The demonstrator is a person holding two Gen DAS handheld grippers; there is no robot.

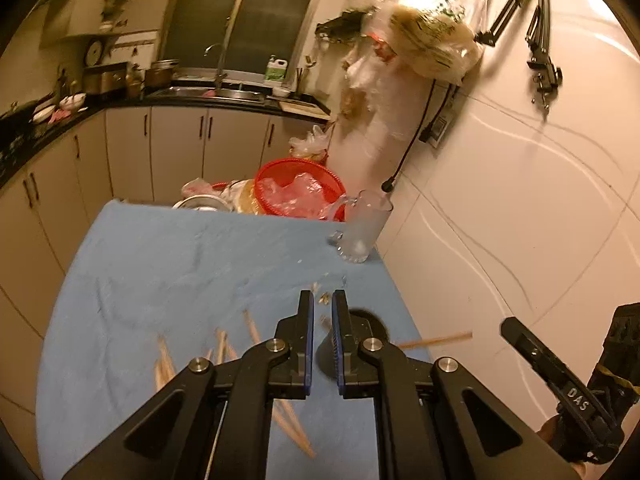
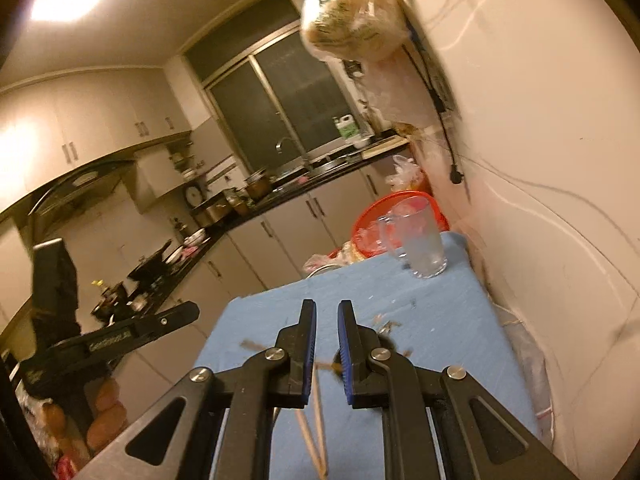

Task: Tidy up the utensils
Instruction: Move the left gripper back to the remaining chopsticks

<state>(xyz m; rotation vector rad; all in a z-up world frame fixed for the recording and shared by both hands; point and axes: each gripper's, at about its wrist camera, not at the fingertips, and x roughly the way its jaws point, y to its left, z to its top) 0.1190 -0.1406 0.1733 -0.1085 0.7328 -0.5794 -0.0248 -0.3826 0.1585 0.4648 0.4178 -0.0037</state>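
- Left tongs (image 1: 322, 308): jaws drawn near together with a slim gap and nothing between them, over the near right part of the bench (image 1: 168, 256).
- Chopsticks (image 1: 164, 360): loose and blurred on the blue cloth, near left of the left tongs, some running under them.
- Glass mug (image 1: 366, 226): upright at the far right corner, beside the wall.
- Red basket (image 1: 300, 188): just beyond the far edge.
- Right tongs (image 2: 327, 322): likewise almost closed and empty, with chopsticks lying beneath.
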